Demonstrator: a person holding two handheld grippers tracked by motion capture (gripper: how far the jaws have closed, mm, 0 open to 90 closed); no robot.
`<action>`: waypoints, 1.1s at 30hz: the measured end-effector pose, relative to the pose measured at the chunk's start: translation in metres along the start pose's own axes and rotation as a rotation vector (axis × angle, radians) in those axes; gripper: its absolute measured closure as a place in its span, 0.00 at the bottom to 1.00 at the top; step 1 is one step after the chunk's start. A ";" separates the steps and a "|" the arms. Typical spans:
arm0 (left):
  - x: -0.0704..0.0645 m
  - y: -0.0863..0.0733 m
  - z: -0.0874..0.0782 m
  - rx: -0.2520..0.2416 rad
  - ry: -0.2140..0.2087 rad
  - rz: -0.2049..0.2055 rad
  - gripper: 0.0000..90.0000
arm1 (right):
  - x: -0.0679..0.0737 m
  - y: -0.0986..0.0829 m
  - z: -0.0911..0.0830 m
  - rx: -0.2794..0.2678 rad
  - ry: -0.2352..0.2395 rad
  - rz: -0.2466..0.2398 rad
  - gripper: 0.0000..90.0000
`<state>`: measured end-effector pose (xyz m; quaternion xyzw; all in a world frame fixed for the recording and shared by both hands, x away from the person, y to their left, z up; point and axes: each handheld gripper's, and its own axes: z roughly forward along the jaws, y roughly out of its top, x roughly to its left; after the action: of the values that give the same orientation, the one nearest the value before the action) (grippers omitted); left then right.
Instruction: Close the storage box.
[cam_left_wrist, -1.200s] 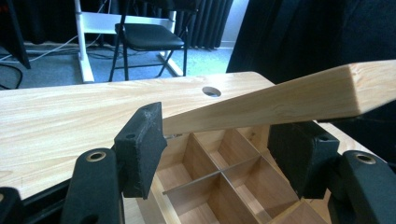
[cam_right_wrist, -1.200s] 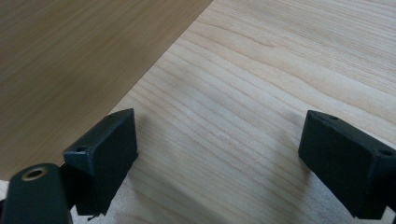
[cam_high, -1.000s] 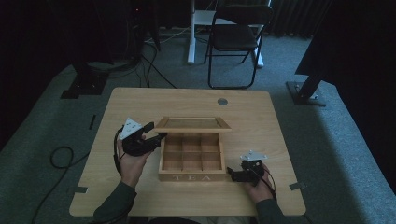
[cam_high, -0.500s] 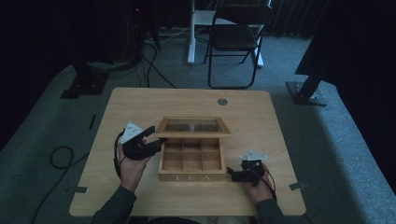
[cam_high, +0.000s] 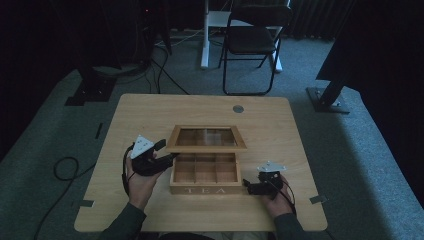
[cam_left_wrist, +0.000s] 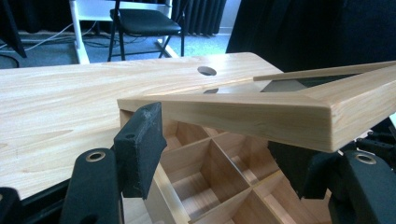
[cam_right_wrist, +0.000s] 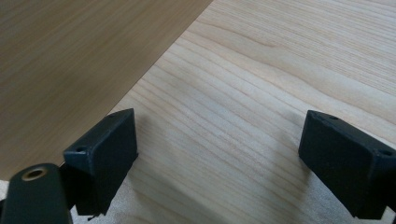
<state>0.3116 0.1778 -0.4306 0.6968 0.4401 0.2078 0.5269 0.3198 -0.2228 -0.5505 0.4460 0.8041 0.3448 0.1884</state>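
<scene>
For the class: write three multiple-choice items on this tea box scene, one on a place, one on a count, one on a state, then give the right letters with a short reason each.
1. Where is the right gripper?
A. beside the right end of the tea box
B. inside a compartment
C. on the chair

2. How many compartments run across one row of the box?
A. one
B. three
C. six

3. How does the lid stand?
A. shut flat
B. lying off on the table
C. raised partway over the box

Answers:
1 A: the high view shows it on the table at the box's right end.
2 B: two dividers split the near row in three.
3 C: the left gripper view shows the lid's edge lifted above the compartments, with the left gripper open at its corner.
</scene>
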 end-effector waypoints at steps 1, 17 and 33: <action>0.000 0.000 0.000 0.002 0.000 0.001 0.40 | 0.000 0.000 0.000 0.000 0.000 0.000 0.12; -0.002 -0.009 -0.003 0.023 -0.007 -0.005 0.41 | 0.000 0.000 0.000 -0.001 -0.001 0.000 0.12; -0.004 -0.016 -0.005 0.035 -0.016 -0.018 0.41 | 0.000 0.000 0.000 0.000 0.000 -0.001 0.12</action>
<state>0.2988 0.1780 -0.4429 0.7035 0.4455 0.1898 0.5201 0.3199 -0.2229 -0.5505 0.4455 0.8044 0.3449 0.1887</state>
